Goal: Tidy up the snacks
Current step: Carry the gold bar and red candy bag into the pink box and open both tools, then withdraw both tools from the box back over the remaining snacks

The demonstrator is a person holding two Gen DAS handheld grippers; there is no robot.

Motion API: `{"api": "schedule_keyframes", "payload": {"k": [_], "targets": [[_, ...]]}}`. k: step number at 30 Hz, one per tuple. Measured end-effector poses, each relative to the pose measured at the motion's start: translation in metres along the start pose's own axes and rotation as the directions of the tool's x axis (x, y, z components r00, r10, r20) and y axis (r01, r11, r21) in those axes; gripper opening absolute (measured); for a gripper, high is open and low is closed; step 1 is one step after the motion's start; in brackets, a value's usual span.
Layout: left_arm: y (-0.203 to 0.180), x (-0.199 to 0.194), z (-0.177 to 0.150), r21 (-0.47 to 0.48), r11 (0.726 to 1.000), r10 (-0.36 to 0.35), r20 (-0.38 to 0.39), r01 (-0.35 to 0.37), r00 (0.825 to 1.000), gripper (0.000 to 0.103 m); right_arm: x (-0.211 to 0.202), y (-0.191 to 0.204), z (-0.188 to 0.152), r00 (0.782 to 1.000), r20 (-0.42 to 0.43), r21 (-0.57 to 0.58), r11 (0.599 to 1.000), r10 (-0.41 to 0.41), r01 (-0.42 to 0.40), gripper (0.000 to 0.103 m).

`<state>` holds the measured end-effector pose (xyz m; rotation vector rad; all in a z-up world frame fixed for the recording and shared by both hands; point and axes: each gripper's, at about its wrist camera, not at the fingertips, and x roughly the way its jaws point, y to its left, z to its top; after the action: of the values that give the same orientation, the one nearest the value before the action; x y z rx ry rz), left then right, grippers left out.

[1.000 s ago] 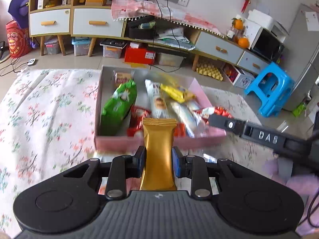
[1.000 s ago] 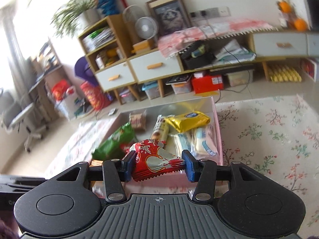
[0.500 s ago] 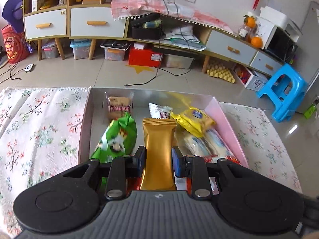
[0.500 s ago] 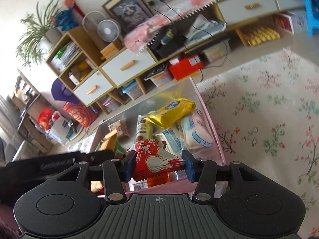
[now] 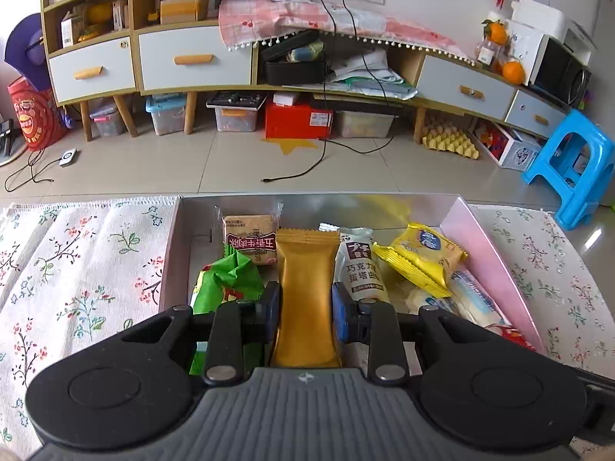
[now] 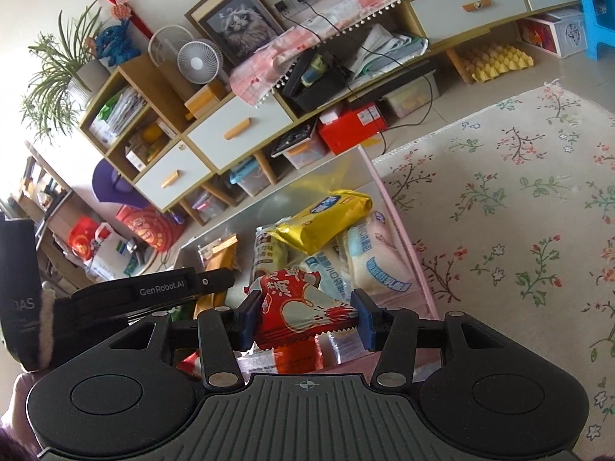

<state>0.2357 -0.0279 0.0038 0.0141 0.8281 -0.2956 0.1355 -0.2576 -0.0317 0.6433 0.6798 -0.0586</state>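
My left gripper point(image 5: 306, 317) is shut on a gold snack packet point(image 5: 306, 284), which stands upright above the pink box point(image 5: 496, 253) of snacks. My right gripper point(image 6: 306, 319) is shut on a red and white snack packet point(image 6: 303, 311), held over the near end of the same pink box point(image 6: 417, 269). In the box lie a green bag point(image 5: 226, 280), a brown biscuit pack point(image 5: 250, 240), a white chocolate roll pack point(image 5: 359, 269) and a yellow packet point(image 5: 423, 257). The left gripper's arm point(image 6: 161, 292) crosses the right wrist view at the left.
The box sits on a floral cloth point(image 5: 77, 269) at the table's far edge. Beyond it is tiled floor, a long cabinet point(image 5: 192, 61) with drawers, storage tubs, a red box point(image 5: 298, 119) and a blue stool point(image 5: 572, 169).
My left gripper has moved over the box with the gold packet, so the box now fills the view squarely. My right gripper has rolled and sunk a little, the red packet still in it.
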Motion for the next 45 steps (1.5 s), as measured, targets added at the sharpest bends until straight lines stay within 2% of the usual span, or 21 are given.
{"api": "schedule_keyframes", "payload": {"k": [6, 12, 20, 23, 33, 36, 41, 45], "targets": [[-0.004, -0.001, -0.001, 0.039, 0.999, 0.0, 0.019, 0.0, 1.0, 0.026, 0.0, 0.0, 0.001, 1.0, 0.003, 0.002, 1.0, 0.009, -0.009, 0.051], [-0.005, -0.001, 0.002, 0.034, 0.999, -0.006, 0.028, 0.005, 1.0, 0.039, -0.004, -0.001, 0.005, 1.0, 0.012, 0.025, 0.999, 0.028, -0.028, 0.064], [-0.01, -0.017, -0.001, 0.05, 0.999, -0.016, 0.041, 0.014, 0.999, 0.06, -0.013, 0.001, 0.01, 1.0, 0.02, 0.012, 1.0, 0.017, -0.018, 0.066], [-0.01, -0.026, -0.003, 0.042, 0.999, -0.013, 0.045, 0.012, 0.999, 0.063, -0.022, 0.002, 0.012, 0.999, 0.031, -0.003, 1.0, 0.024, -0.024, 0.072], [-0.009, -0.063, -0.016, 0.022, 1.0, 0.0, 0.056, -0.001, 0.998, 0.078, -0.057, 0.01, 0.018, 0.998, 0.046, -0.076, 0.996, 0.045, -0.041, 0.08], [-0.009, -0.074, -0.022, 0.017, 1.0, 0.003, 0.061, -0.005, 0.998, 0.085, -0.068, 0.014, 0.018, 0.998, 0.051, -0.114, 0.993, 0.041, -0.035, 0.089], [-0.011, -0.088, -0.035, 0.025, 0.999, 0.021, 0.058, -0.022, 0.998, 0.096, -0.086, 0.014, 0.015, 0.999, 0.047, -0.163, 0.987, 0.019, -0.011, 0.09], [-0.014, -0.097, -0.043, 0.034, 0.998, 0.041, 0.05, -0.043, 0.998, 0.098, -0.099, 0.015, 0.011, 0.999, 0.047, -0.197, 0.98, -0.002, 0.011, 0.094]]}}
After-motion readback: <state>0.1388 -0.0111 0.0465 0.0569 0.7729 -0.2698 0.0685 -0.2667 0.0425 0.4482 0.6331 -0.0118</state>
